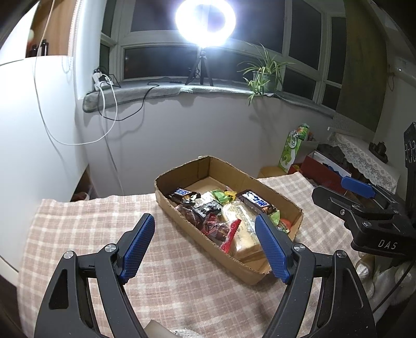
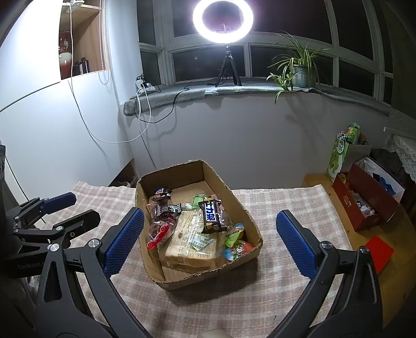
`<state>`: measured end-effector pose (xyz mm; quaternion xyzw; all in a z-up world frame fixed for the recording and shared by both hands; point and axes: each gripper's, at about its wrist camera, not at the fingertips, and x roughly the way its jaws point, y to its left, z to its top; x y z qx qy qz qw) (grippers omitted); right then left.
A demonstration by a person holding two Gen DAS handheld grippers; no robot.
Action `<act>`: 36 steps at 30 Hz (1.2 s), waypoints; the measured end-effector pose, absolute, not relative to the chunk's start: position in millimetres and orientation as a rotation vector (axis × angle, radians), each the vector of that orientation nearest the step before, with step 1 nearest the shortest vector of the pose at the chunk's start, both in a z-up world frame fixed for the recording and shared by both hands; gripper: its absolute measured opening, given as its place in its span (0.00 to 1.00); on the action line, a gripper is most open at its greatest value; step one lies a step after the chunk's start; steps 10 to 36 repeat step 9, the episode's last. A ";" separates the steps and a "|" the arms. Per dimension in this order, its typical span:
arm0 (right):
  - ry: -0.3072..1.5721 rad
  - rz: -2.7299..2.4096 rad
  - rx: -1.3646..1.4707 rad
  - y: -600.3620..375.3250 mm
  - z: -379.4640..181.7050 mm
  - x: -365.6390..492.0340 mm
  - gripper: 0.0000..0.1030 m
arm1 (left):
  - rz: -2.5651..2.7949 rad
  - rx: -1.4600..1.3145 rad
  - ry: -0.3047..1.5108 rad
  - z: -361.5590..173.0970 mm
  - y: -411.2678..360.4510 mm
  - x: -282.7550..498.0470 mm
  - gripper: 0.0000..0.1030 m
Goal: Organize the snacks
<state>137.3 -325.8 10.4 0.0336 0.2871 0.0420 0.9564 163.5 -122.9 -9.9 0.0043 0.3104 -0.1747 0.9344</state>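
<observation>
Nearest us in the left wrist view, the left gripper [image 1: 205,241] stands wide open with nothing between its blue pads, over a pink checked tablecloth [image 1: 78,221]; just past it sits the cardboard box [image 1: 182,215] of snacks [image 1: 223,213], the right gripper [image 1: 356,187] showing at the right edge, and behind are a grey wall, a windowsill [image 1: 156,91] and a glaring ring light [image 1: 205,23]. From the right wrist view, the right gripper [image 2: 210,234] is likewise spread and empty above the same cloth; the box lies between its fingers further off; a red box [image 2: 364,202] stands right, a potted plant [image 2: 299,67] on the sill.
</observation>
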 end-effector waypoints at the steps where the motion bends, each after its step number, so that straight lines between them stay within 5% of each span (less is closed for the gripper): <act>1: 0.583 0.085 0.069 -325.7 10.3 137.3 1.00 | -0.358 0.009 0.635 -9.5 -123.1 163.2 0.77; 36: 0.583 0.084 0.067 -325.8 10.2 136.9 1.00 | -0.366 0.017 0.633 -11.4 -124.3 162.2 0.77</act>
